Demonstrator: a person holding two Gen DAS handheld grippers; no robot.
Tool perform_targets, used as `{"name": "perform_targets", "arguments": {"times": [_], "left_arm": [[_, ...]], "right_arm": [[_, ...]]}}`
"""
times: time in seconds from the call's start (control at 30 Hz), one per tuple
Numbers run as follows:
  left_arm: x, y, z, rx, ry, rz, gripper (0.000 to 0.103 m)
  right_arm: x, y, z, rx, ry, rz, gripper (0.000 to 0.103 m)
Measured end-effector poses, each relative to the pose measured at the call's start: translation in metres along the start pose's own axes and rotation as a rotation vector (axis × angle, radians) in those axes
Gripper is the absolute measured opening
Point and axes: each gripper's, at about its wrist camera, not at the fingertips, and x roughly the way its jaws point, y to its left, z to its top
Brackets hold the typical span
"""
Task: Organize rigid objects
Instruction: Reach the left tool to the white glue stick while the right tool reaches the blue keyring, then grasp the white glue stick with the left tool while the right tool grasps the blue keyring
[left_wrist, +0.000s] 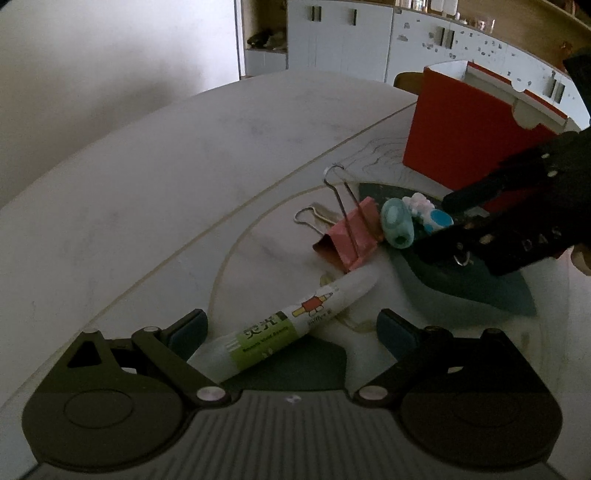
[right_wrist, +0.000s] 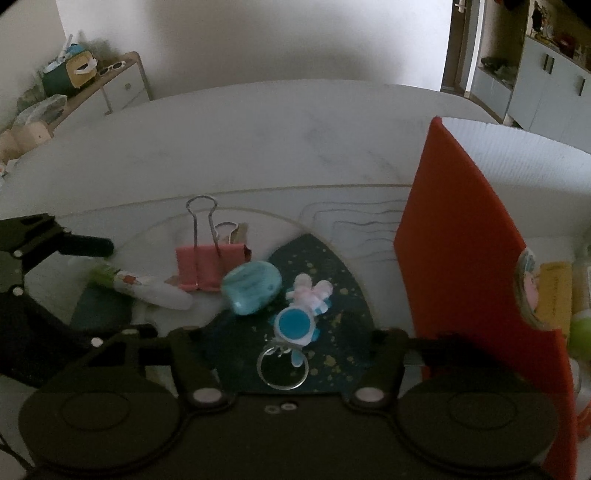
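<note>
A white and green glue stick (left_wrist: 291, 325) lies slanted on the white table between the jaws of my left gripper (left_wrist: 291, 330), which stands open with its pads off the tube. Beyond it sit a pink binder clip (left_wrist: 347, 236) and a teal oval piece (left_wrist: 397, 223). A white and blue keychain figure (right_wrist: 299, 317) lies with its metal ring (right_wrist: 282, 369) on a dark teal mat (right_wrist: 332, 266). My right gripper (right_wrist: 288, 341) is low over the mat and open, with the figure and ring between its fingers and no pad touching them.
A tall red box (right_wrist: 461, 240) stands just right of the mat, close to my right finger. Yellow and green items (right_wrist: 554, 295) sit behind it. The binder clip (right_wrist: 208, 266) and teal piece (right_wrist: 251, 288) crowd the mat's left side. Bare tabletop (left_wrist: 166, 166) stretches to the far left.
</note>
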Motion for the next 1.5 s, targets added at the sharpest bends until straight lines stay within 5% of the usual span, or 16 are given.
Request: {"name": "perform_targets", "arguments": {"times": [0.23,0.5,0.6,1.07,1.5], "left_arm": [[-0.008,-0.011,-0.004,-0.009,0.013,0.010,0.092],[-0.018,-0.032,-0.006,-0.007,0.007,0.014,0.043],[-0.019,-0.040,-0.005,0.004,0.005,0.019,0.031],[-0.022,-0.058,-0.005,-0.106,0.029,0.094,0.017],[-0.045,-0.076,-0.010,-0.223,0.063,0.045,0.017]], "right_arm": [[0.003,0.000,0.000,-0.003,-0.011,-0.011,0.050],[-0.001,0.000,-0.003,-0.002,-0.023,-0.023,0.028],[-0.003,0.001,-0.006,-0.007,-0.022,-0.026,0.027],[-0.054,0.003,-0.029,-0.006,-0.055,0.004,0.027],[-0.116,-0.006,-0.042,0.018,-0.096,0.077,0.027]]}}
